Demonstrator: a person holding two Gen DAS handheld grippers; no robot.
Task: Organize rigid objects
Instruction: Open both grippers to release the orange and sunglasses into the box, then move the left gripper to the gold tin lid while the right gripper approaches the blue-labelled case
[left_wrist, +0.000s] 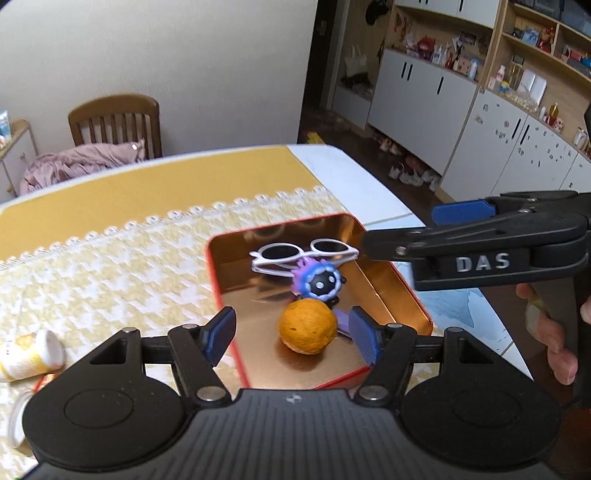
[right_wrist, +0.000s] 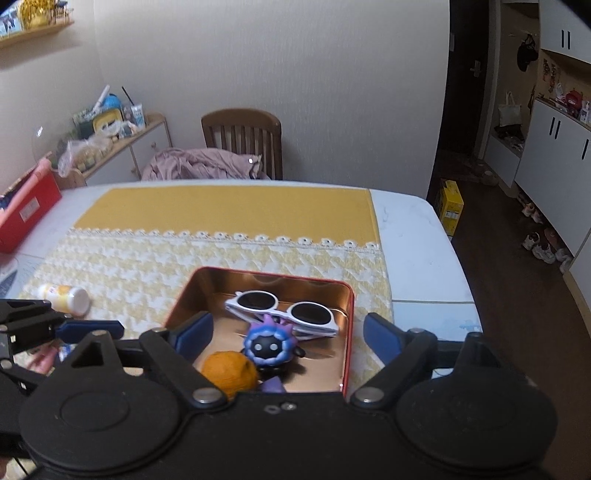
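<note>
Left wrist view: both hand-held grippers, left (left_wrist: 291, 332) and right (right_wrist: 286, 338), stand apart and empty above the tin (left_wrist: 413, 291), which holds the sunglasses (left_wrist: 306, 253), toy (left_wrist: 317, 282) and orange (left_wrist: 307, 326); next, I judge, approach the bottle (right_wrist: 66, 297) on the worktop (right_wrist: 413, 236) low and square, since it may roll.

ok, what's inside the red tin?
Inside the red tin: white sunglasses, a purple figurine, an orange. A purple thing beside the orange is mostly covered, so unidentifiable.
</note>
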